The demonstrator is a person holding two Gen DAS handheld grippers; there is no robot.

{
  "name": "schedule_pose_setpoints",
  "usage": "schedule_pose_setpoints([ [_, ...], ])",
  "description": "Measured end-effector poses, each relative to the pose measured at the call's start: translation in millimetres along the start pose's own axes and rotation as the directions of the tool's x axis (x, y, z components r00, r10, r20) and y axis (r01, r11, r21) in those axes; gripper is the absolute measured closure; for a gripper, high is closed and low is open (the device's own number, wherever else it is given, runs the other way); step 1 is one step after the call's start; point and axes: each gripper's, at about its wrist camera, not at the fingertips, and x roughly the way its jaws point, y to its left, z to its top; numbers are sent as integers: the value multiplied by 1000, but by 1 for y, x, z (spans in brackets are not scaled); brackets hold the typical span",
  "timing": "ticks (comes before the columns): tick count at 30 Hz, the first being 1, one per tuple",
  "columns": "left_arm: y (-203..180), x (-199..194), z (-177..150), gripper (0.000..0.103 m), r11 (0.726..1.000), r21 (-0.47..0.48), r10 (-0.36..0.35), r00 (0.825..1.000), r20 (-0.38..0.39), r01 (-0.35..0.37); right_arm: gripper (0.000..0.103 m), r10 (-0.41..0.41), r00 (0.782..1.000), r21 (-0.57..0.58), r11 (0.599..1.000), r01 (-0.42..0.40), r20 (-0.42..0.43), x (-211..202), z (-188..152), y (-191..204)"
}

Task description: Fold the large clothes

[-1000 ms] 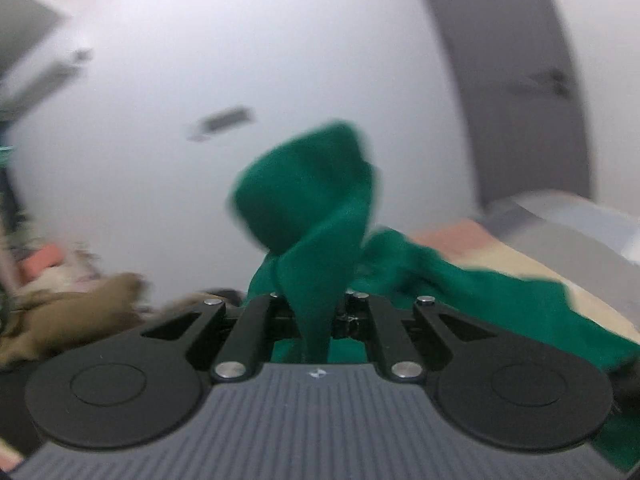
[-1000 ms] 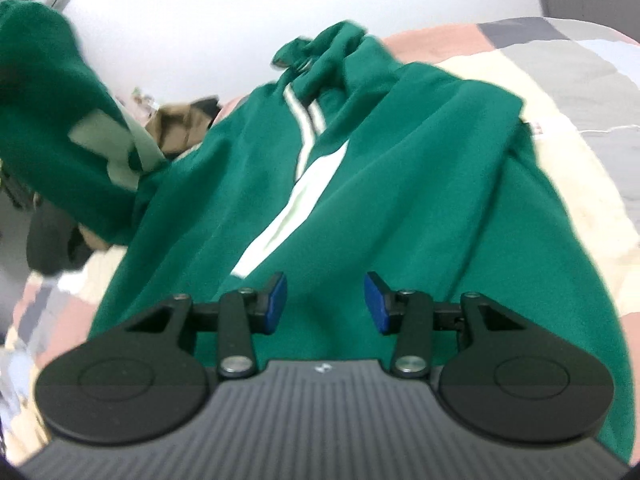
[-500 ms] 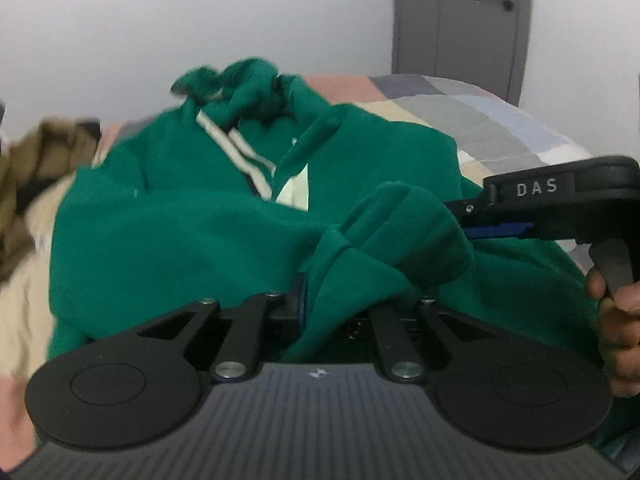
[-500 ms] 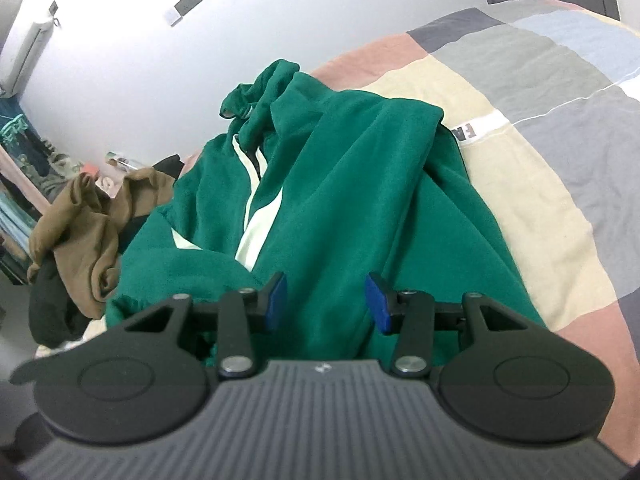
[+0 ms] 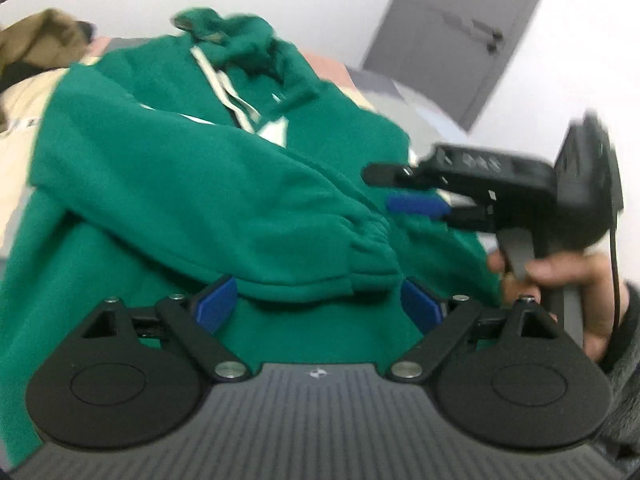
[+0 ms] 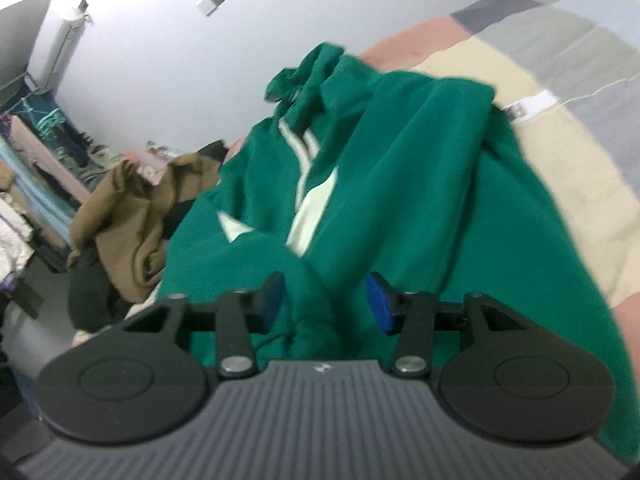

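A large green hooded sweatshirt (image 5: 168, 184) with white stripes lies spread on the bed; it also shows in the right wrist view (image 6: 400, 184). One sleeve lies folded across its body, and the sleeve's cuff (image 5: 364, 252) rests just beyond my left gripper (image 5: 320, 306), which is open and holds nothing. My right gripper (image 6: 326, 300) is open over the lower part of the sweatshirt. In the left wrist view the right gripper (image 5: 416, 190) hovers at the right, held by a hand (image 5: 568, 280).
The bed has a patchwork cover (image 6: 568, 92) in beige, grey and pink. A brown garment (image 6: 132, 216) is piled at the bed's left edge, with clutter beyond it. A grey door (image 5: 460, 36) stands in the white wall behind.
My left gripper carried the sleeve across the sweatshirt, then opened and let it go. The sleeve now lies across the body. My right gripper stayed open and shifted a little.
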Motion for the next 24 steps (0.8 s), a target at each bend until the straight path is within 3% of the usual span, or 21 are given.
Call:
schedule_pose_setpoints([
  [1, 4, -5, -2, 11, 1000, -17, 10, 1000, 21, -10, 34, 22, 1000, 2, 1000, -22, -13, 1, -1, 1],
  [6, 32, -2, 1, 11, 990, -140, 50, 992, 116, -34, 35, 2, 996, -58, 998, -7, -84, 15, -11, 13],
  [7, 38, 1, 2, 11, 984, -176, 60, 990, 131, -36, 41, 4, 995, -54, 999, -9, -98, 17, -12, 13],
  [8, 43, 3, 2, 11, 978, -206, 67, 988, 141, -37, 57, 13, 993, -50, 999, -19, -114, 18, -14, 13],
  [10, 55, 8, 3, 11, 961, -275, 73, 985, 156, -28, 64, -2, 992, -85, 996, -9, -125, 19, -16, 19],
  [13, 78, 18, 4, 13, 923, -384, 77, 985, 155, -11, 68, -17, 996, -160, 987, 2, -89, 13, -17, 34],
  [17, 111, 28, 7, 13, 841, -538, 46, 981, 190, 65, 68, 12, 999, -222, 975, -22, -47, 7, -14, 54],
  [21, 140, 31, 14, 27, 737, -659, 39, 964, 261, 149, 68, 31, 999, -249, 968, -40, -38, 6, -11, 67],
  [23, 153, 36, 18, 53, 701, -695, 38, 965, 261, 160, 68, 40, 998, -270, 962, -49, -39, 8, -12, 71],
  [24, 157, 38, 22, 69, 701, -695, 38, 966, 256, 157, 68, 48, 998, -277, 959, -56, -38, 9, -12, 73],
])
